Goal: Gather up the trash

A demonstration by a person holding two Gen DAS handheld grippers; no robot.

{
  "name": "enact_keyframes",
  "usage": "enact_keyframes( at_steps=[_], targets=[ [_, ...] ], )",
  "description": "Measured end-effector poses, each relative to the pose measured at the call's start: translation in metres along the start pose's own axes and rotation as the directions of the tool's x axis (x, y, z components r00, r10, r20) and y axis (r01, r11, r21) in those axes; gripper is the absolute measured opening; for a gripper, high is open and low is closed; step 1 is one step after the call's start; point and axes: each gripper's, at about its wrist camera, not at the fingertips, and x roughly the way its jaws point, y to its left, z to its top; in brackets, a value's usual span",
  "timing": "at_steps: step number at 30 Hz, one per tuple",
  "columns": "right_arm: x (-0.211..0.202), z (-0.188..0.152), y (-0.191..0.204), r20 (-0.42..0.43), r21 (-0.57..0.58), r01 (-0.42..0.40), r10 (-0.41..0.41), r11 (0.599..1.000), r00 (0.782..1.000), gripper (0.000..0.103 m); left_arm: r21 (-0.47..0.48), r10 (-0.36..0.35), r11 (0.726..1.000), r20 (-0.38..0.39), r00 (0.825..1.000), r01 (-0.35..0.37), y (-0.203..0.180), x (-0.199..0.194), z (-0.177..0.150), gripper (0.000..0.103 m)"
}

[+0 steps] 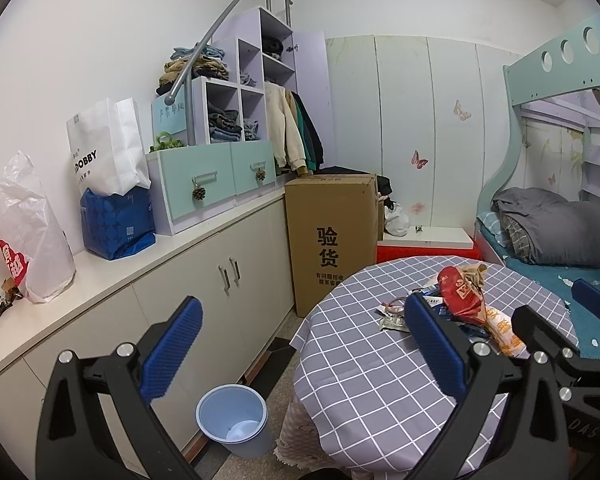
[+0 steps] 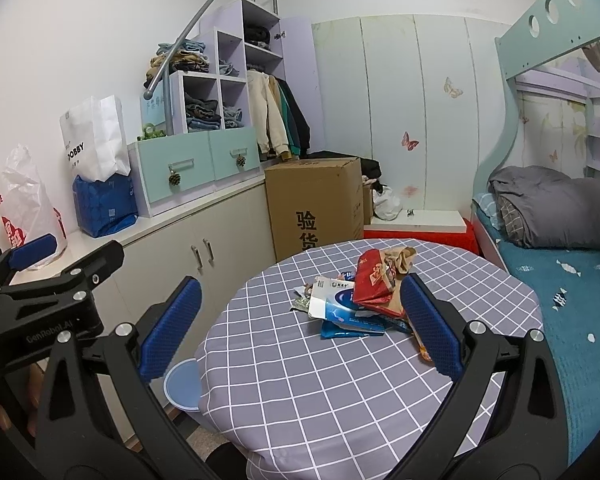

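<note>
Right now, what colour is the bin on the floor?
Light blue bin, clearest in the left wrist view.

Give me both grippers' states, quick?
Left gripper: open, holding nothing.
Right gripper: open, holding nothing.

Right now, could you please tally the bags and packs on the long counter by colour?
White: 2, the white plastic bag with red print and the white paper shopping bag
Blue: 1, the blue plastic pack
Total: 3
</note>
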Motion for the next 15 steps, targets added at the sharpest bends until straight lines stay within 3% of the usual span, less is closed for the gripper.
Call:
enact_keyframes(
  at_steps=[15],
  targets=[
    [0.024,-0.008,-0.026,-0.056,0.040,0.025,-0.023,0.999,0.998,0.097,0.043,-0.016,0.999,-0.076,0.997,0.020,-0.021,0.036,-0.004,0.099]
  ],
)
